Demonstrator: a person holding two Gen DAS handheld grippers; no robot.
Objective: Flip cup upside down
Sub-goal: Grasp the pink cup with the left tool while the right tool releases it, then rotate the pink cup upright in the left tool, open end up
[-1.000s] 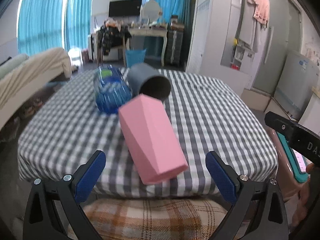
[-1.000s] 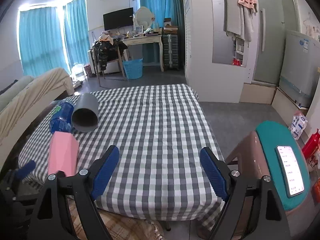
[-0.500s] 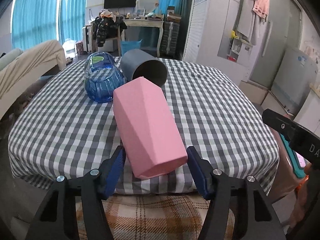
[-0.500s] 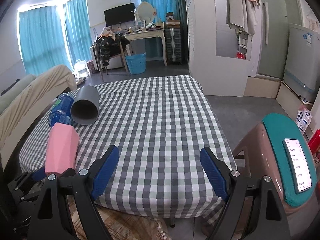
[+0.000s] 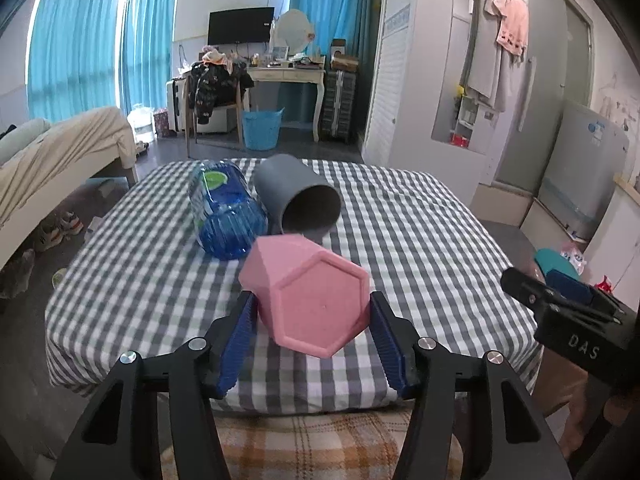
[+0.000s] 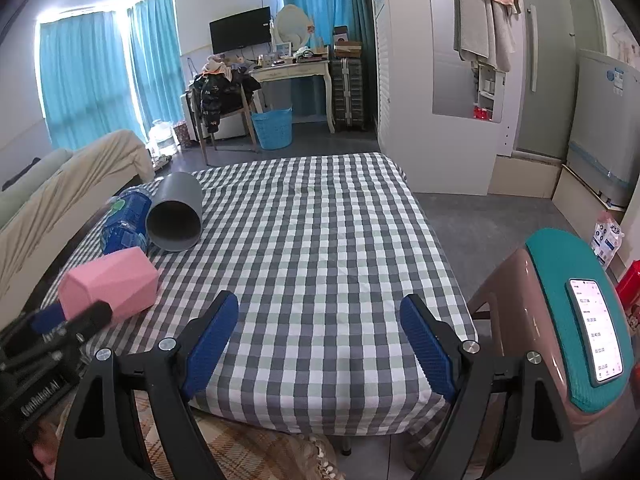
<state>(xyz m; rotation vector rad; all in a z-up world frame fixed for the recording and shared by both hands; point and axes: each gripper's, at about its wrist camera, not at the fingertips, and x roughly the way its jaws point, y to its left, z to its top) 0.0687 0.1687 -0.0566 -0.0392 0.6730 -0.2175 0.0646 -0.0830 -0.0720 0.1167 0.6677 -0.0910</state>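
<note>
A pink faceted cup (image 5: 308, 296) lies on its side near the front edge of the checked table (image 5: 420, 232), its hexagonal base facing the left wrist camera. My left gripper (image 5: 314, 334) is shut on its base end, one blue pad on each side. The cup also shows in the right wrist view (image 6: 110, 282), with the left gripper (image 6: 52, 320) at its near end. My right gripper (image 6: 318, 338) is open and empty above the table's front edge, to the right of the cup.
A grey cup (image 5: 298, 200) and a blue water bottle (image 5: 226, 216) lie on their sides just behind the pink cup. A chair with a teal cushion and a phone (image 6: 596, 344) stands right of the table. A plaid cloth (image 5: 320, 440) lies below the front edge.
My left gripper closed from wide open onto the pink cup's base end. The cup's base now faces the camera more squarely. The right gripper stayed open and barely moved.
</note>
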